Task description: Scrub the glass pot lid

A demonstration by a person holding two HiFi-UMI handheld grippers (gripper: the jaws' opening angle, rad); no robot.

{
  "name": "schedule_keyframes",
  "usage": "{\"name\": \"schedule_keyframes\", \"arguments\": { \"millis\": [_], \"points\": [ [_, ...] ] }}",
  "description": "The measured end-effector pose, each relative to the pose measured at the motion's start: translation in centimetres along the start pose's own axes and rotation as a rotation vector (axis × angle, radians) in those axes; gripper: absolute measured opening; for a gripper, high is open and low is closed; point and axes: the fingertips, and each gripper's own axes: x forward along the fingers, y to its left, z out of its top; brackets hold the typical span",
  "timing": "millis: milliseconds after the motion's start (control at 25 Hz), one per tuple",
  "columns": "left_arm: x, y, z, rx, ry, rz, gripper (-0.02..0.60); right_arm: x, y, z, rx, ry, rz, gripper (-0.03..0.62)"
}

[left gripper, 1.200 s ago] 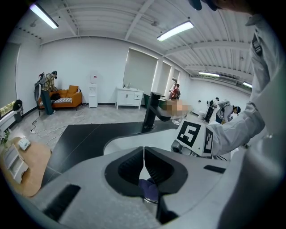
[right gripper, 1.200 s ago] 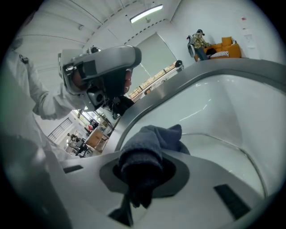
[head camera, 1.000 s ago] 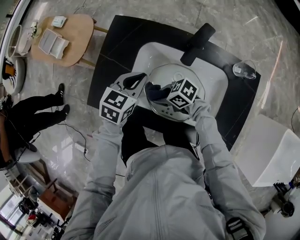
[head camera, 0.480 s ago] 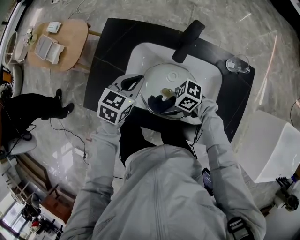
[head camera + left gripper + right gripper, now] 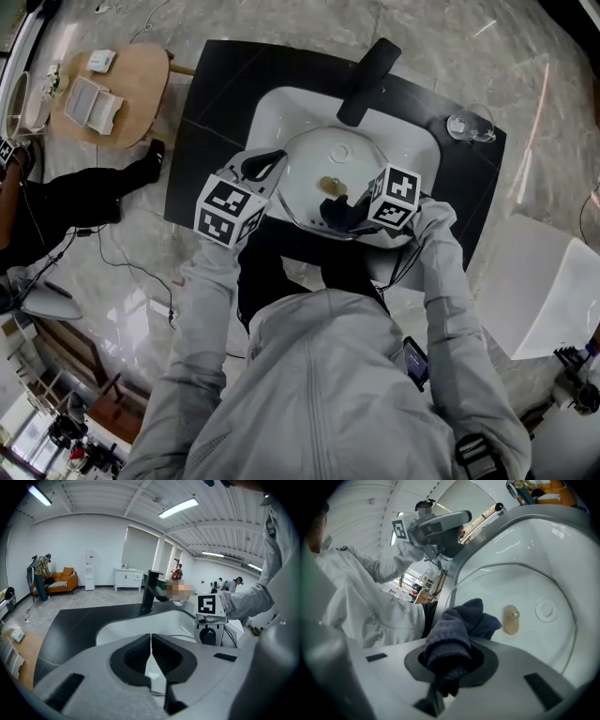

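Right gripper view: right claw (image 5: 447, 662) clamps fuzzy dark cloth (image 5: 459, 625) against glass lid (image 5: 520, 644).

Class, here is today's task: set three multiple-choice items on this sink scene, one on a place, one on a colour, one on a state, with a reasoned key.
1. On the black counter, the drinking glass stands: A left of the faucet; B right of it; C on top of it.
2. The cloth is: A dark blue; B yellow; C white.
3. The right tool is: A open; B shut on the cloth; C shut, empty.
Key: B, the head view shows it near the counter's right end; A, the right gripper view shows it; B, cloth fills its jaws.
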Motion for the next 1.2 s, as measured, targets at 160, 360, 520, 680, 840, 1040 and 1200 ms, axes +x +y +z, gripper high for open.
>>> {"name": "schedule_keyframes", "arguments": {
  "millis": [160,360,520,680,840,1040,1200],
  "points": [
    [0.4,-0.3,0.1,0.003,0.002,-0.013,0.029,-1.1,-1.6,-1.8,0.064,0.030,-0.055,0.067],
    [0.5,-0.4,0.0,0.004,0.008,-0.016,0.029,-2.5,-4.2,-4.0,0.146,0.076,-0.156,0.067],
    [0.5,-0.3,-0.2,-0.002,0.012,-0.015,0.029,-3.2,-6.0,-4.8,0.191,0.099,-0.221,0.067],
    [0.5,-0.4,-0.4,-0.007,0.016,-0.018,0.029,-4.3,-8.0,-5.6,0.227,0.126,-0.320,0.067],
    [0.5,-0.2,-0.6,-0.013,0.019,-0.018,0.029,-5.8,-11.1,-6.1,0.278,0.103,-0.443,0.067],
    [0.8,-0.3,-1.2,-0.021,0.030,-0.024,0.029,-7.7,-15.5,-6.0,0.362,0.034,-0.597,0.067],
    [0.7,-0.1,-1.8,-0.029,0.041,-0.026,0.029,-7.8,-17.4,-4.6,0.374,0.020,-0.644,0.067]
  ]
}}
